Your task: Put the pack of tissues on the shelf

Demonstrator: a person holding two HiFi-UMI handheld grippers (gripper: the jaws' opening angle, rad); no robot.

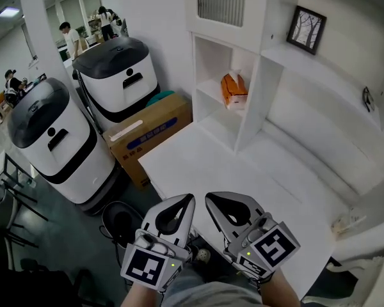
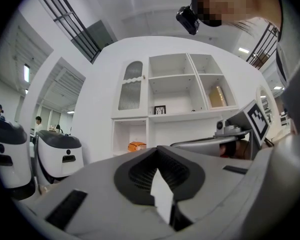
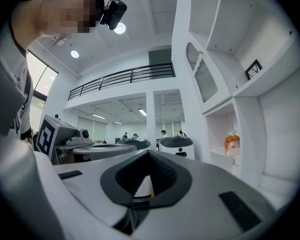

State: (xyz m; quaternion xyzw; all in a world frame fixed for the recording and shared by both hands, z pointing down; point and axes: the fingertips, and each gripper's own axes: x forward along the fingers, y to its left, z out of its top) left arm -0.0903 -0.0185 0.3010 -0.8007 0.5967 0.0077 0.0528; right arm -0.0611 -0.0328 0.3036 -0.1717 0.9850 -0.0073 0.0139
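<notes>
View from above, looking steeply down at a white shelf unit [image 1: 251,110] rising from a white counter [image 1: 243,171].

In the lower open compartment of the shelf unit, on its middle board: an orange pack of tissues [image 1: 233,89], lying toward the right wall, with a white tuft at its top. Touched by neither tool.

Well apart from the shelf unit, at the near edge of the counter: the left gripper [image 1: 189,201] and the right gripper [image 1: 211,201], side by side and pointing roughly level toward the shelf unit. Left jaws pressed together, with nothing between them. Right jaws likewise closed tip to tip and empty, as far as its own view shows.

To the left of the shelf unit, on the floor: a cardboard box [image 1: 150,133] and two large white bins with dark lids [image 1: 118,75]. Above and to the right of the tissues' compartment, on a ledge of the shelf unit: a small framed picture [image 1: 305,29]. Far behind the bins, a few people standing in an open room.

Step in hand, judging by the layout: placing apparently done, with the pack on the shelf and both tools free of it. Little left to ask of the next move: at most a check that the pack lies steady and clear of the board's front edge, otherwise simply resting both tools away from the shelf unit without knocking the counter.
</notes>
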